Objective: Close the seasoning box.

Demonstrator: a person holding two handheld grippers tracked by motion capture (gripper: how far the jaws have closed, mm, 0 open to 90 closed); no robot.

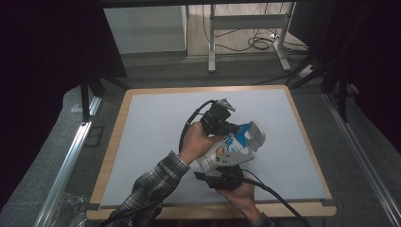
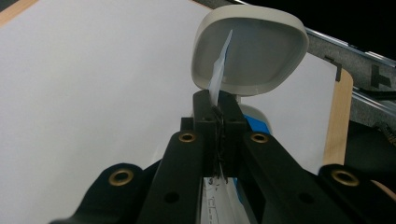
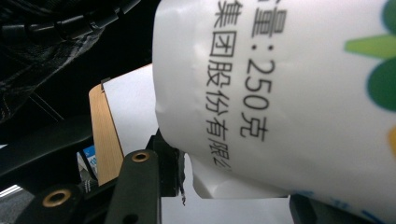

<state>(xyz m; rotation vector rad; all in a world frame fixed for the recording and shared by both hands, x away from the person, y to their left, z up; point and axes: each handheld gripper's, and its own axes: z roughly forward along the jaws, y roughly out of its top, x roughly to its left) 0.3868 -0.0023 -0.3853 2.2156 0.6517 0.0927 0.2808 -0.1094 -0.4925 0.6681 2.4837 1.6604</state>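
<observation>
A white and blue bag [image 1: 226, 152] with printed text "250" [image 3: 280, 93] hangs tilted above the table between both grippers. My left gripper [image 1: 233, 127] is shut on the bag's thin top edge [image 2: 219, 70], its jaws pressed together [image 2: 219, 108]. Just beyond the bag's top is a white rounded bowl [image 1: 256, 135], its opening facing the left gripper's camera [image 2: 252, 51]. My right gripper [image 1: 226, 169] grips the bag's lower end, which sits between its two black jaws [image 3: 233, 186].
A white mat [image 1: 156, 137] covers the wooden board [image 1: 113, 142]; the board's edge lies close to the bowl [image 2: 337, 121]. An aluminium rail [image 1: 71, 156] runs along the left. Desk legs and cables [image 1: 246, 40] stand behind the table.
</observation>
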